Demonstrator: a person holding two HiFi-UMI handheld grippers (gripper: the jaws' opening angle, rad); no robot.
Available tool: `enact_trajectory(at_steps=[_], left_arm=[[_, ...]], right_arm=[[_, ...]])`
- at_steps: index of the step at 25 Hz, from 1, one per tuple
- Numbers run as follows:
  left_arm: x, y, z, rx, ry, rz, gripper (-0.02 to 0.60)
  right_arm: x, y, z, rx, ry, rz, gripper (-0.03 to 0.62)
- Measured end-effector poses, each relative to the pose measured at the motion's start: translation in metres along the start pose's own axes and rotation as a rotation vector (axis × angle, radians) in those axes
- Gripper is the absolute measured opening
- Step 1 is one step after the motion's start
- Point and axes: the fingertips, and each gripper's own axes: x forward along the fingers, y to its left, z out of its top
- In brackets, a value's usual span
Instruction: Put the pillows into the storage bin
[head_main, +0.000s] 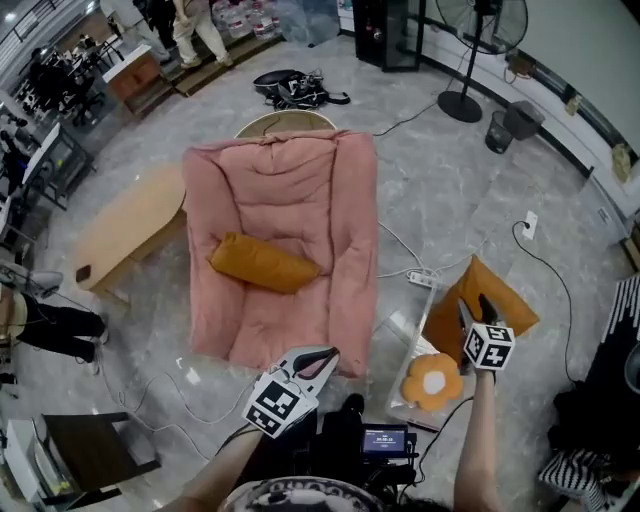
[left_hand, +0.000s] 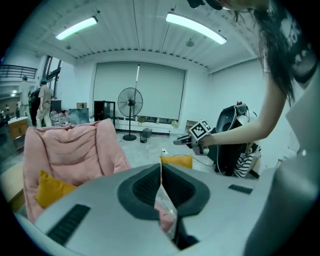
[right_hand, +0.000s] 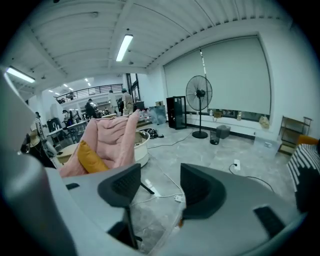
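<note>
left gripper (head_main: 326, 356), at 6 o'clock, has its jaws closed together at the front edge of the pink sofa (head_main: 290, 190). right gripper (head_main: 476, 308), at 4 o'clock, holds its jaws apart with nothing between them, above the clear bin (head_main: 403, 330). an orange pillow (head_main: 263, 263) lies on the sofa seat. a flower pillow (head_main: 432, 380) lies in the bin, with a second orange pillow (head_main: 505, 305) just beside it at 1 o'clock.

No legible words, brands or numbers, only black-and-white square code patterns on the left tongs (head_main: 322, 358) and the right tongs (head_main: 476, 304), small lit screen (head_main: 385, 438) with characters too tiny to read
</note>
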Motion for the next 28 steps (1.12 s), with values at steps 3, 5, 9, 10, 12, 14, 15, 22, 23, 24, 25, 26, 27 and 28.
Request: enact_trajectory(at_steps=[3, 5, 9, 10, 12, 14, 15, 22, 23, 24, 25, 26, 27, 28], left_arm=[[-0.025, 0.037, -0.016, -0.049, -0.009, 0.036, 0.017], [-0.040, 0.064, -0.030, -0.075, 0.000, 0.059, 0.017], [-0.074, 0.118, -0.044, -0.091, -0.003, 0.080, 0.017], [-0.082, 0.134, -0.048, -0.097, -0.007, 0.092, 0.017], [-0.101, 0.168, -0.057, -0.125, -0.014, 0.121, 0.017], [-0.119, 0.198, -0.070, -0.155, -0.010, 0.151, 0.017], [-0.127, 0.211, -0.076, -0.166, -0.008, 0.164, 0.017], [-0.162, 0.273, -0.110, -0.252, -0.003, 0.224, 0.017], [-0.166, 0.278, -0.115, -0.272, -0.003, 0.235, 0.017], [-0.170, 0.283, -0.119, -0.289, -0.004, 0.246, 0.017], [-0.174, 0.290, -0.124, -0.304, -0.006, 0.256, 0.017], [-0.179, 0.296, -0.130, -0.318, -0.008, 0.265, 0.017], [-0.184, 0.303, -0.135, -0.331, -0.009, 0.276, 0.017], [-0.188, 0.309, -0.140, -0.344, -0.010, 0.288, 0.017]], right_arm=[[0.016, 0.065, 0.012, -0.036, -0.002, 0.072, 0.251], [0.033, 0.111, 0.019, -0.066, 0.007, 0.118, 0.250], [0.068, 0.203, 0.033, -0.115, 0.034, 0.206, 0.251], [0.077, 0.227, 0.037, -0.122, 0.038, 0.230, 0.251], [0.096, 0.275, 0.044, -0.137, 0.052, 0.281, 0.251], [0.115, 0.324, 0.045, -0.155, 0.074, 0.332, 0.250], [0.125, 0.348, 0.046, -0.165, 0.084, 0.357, 0.251], [0.188, 0.487, 0.050, -0.246, 0.162, 0.527, 0.250], [0.196, 0.504, 0.050, -0.255, 0.175, 0.550, 0.251], [0.205, 0.520, 0.050, -0.262, 0.187, 0.571, 0.252], [0.214, 0.537, 0.050, -0.266, 0.196, 0.589, 0.250], [0.225, 0.553, 0.050, -0.270, 0.203, 0.602, 0.251], [0.236, 0.568, 0.051, -0.273, 0.209, 0.612, 0.252], [0.246, 0.582, 0.052, -0.275, 0.214, 0.617, 0.252]])
